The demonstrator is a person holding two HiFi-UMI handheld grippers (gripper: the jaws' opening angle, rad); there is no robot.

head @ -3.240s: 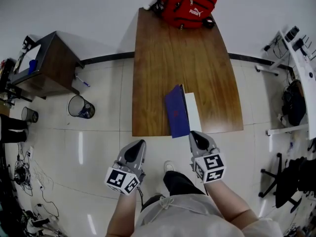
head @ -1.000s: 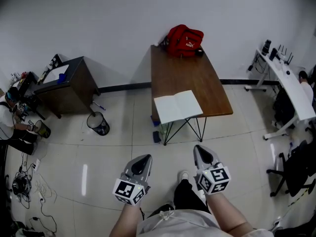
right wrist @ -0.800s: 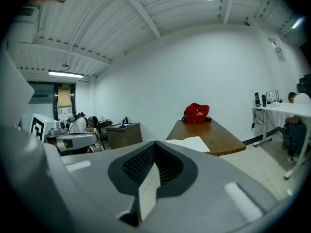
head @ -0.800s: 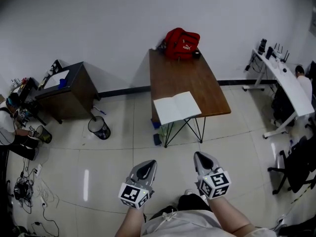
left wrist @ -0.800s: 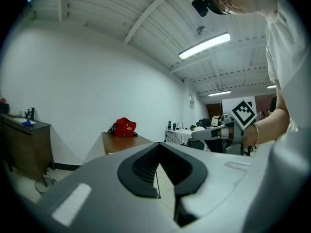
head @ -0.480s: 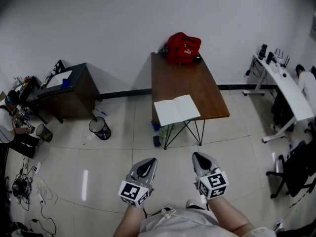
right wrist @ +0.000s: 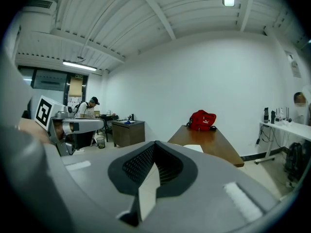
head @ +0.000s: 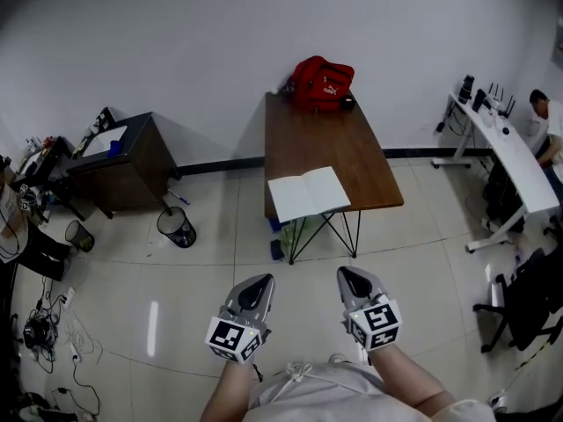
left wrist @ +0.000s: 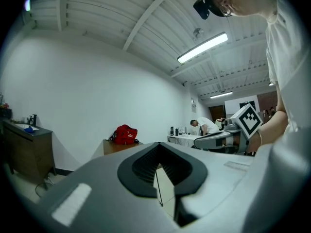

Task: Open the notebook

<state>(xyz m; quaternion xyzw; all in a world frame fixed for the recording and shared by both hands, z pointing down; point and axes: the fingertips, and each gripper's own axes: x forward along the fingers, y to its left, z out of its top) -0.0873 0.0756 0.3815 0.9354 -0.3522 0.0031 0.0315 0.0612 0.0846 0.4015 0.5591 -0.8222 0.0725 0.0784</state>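
The notebook (head: 308, 193) lies open with white pages up at the near end of the brown table (head: 339, 143), its left part overhanging the table's front corner. In the right gripper view the notebook (right wrist: 192, 148) shows as a pale sliver on the table (right wrist: 214, 142). My left gripper (head: 253, 284) and right gripper (head: 350, 278) hover over the tiled floor, well back from the table, both shut with nothing held. The left gripper (left wrist: 160, 178) and right gripper (right wrist: 150, 178) each show their jaws together.
A red bag (head: 321, 82) sits at the table's far end against the wall. A dark side desk (head: 119, 161) and a mesh bin (head: 176, 227) stand left. A white desk (head: 510, 156), a person (head: 547, 117) and a black chair (head: 528, 297) are right.
The notebook, earlier half open with its blue cover standing up close to the grippers, now lies flat open. I have stepped back and both grippers are far from the table.
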